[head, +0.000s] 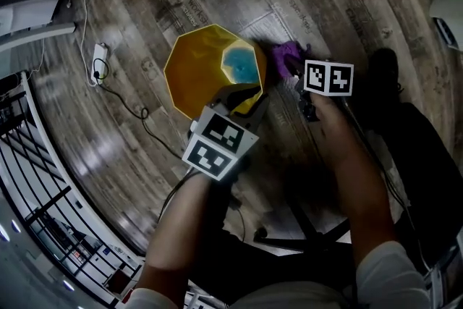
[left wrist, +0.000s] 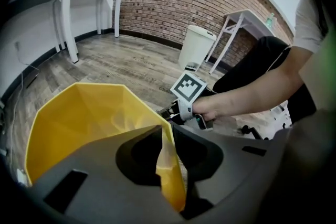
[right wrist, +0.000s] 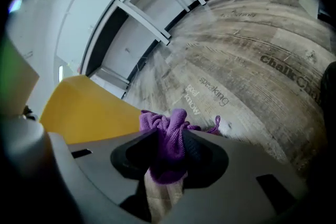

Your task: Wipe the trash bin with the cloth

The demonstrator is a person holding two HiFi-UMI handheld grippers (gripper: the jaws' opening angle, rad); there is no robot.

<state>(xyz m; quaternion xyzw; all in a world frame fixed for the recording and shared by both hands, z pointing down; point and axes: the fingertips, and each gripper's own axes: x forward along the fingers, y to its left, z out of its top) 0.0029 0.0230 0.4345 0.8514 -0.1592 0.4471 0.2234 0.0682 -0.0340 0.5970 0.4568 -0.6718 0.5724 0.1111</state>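
Head view: bare wood floor (head: 145,3) lies open beyond both grippers, with a power strip (head: 99,54) and its cable well off past the left one. The yellow trash bin (head: 195,69) stands mouth-up and faceted, with a blue patch (head: 242,67) at its bottom. The left gripper (head: 244,94) sits on the near rim. The right gripper (head: 296,79) is just beside the bin's outer wall, purple cloth (head: 289,53) at its tip.

Left gripper view: the jaws stand narrow, pinching the bin's thin yellow rim.

Right gripper view: the jaws clamp the bunched cloth (right wrist: 163,123), with the bin wall (right wrist: 89,110) just alongside and open floor (right wrist: 252,71) ahead.
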